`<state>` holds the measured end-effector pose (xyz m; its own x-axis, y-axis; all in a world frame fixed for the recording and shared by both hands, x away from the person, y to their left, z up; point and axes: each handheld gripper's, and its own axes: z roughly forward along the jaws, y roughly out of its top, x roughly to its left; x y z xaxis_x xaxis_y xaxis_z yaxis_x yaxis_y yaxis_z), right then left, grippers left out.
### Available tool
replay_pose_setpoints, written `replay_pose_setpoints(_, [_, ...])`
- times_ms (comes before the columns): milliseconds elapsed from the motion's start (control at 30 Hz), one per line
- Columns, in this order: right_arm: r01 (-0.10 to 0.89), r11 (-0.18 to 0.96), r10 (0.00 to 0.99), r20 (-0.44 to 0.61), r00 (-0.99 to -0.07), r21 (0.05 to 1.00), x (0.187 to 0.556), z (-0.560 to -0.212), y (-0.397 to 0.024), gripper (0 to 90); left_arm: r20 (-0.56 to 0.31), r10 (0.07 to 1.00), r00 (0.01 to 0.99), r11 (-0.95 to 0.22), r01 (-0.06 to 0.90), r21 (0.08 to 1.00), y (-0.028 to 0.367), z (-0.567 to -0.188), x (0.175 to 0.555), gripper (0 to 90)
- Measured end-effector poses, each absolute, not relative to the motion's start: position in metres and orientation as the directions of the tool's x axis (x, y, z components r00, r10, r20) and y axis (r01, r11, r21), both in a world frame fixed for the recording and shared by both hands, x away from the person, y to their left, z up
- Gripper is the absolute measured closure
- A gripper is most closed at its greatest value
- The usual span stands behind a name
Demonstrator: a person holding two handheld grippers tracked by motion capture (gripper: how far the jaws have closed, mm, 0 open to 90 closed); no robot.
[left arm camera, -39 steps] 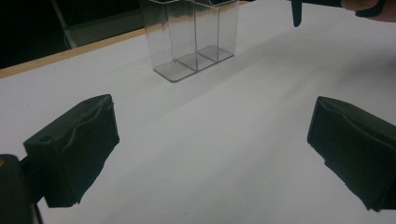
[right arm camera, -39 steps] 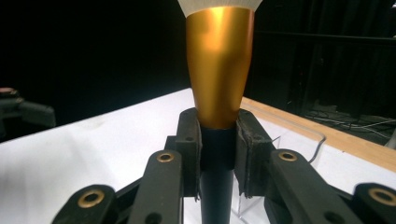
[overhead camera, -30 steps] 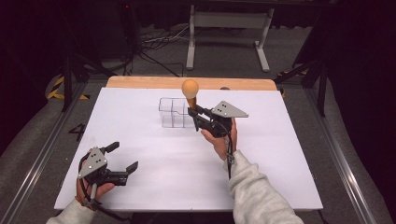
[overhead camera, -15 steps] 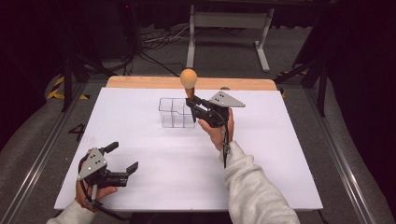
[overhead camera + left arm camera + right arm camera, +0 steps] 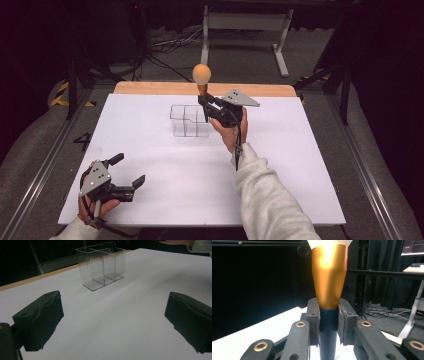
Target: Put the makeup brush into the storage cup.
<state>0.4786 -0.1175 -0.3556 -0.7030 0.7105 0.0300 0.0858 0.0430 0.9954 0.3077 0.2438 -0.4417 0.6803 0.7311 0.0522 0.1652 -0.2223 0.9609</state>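
High view showed the left gripper [image 5: 126,172] resting idle, jaws spread. Beside the clear divided holder [image 5: 189,120], the right gripper [image 5: 204,102] clenched an upright makeup brush [image 5: 201,78]; next, probably lowering it into a compartment.

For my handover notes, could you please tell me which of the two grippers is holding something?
The right gripper, raised beside the clear organizer, is shut on the brush. The left gripper sits open near the table's front corner.
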Motion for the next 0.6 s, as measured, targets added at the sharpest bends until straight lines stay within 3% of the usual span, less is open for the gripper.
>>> replay_pose_setpoints(600, [0.125,0.019,0.754,0.067,-0.654,0.992,0.508,-0.362,-0.119,74.3,0.048,0.730,0.682,-0.210,0.157,0.965,0.245,-0.442,0.308,2.9])
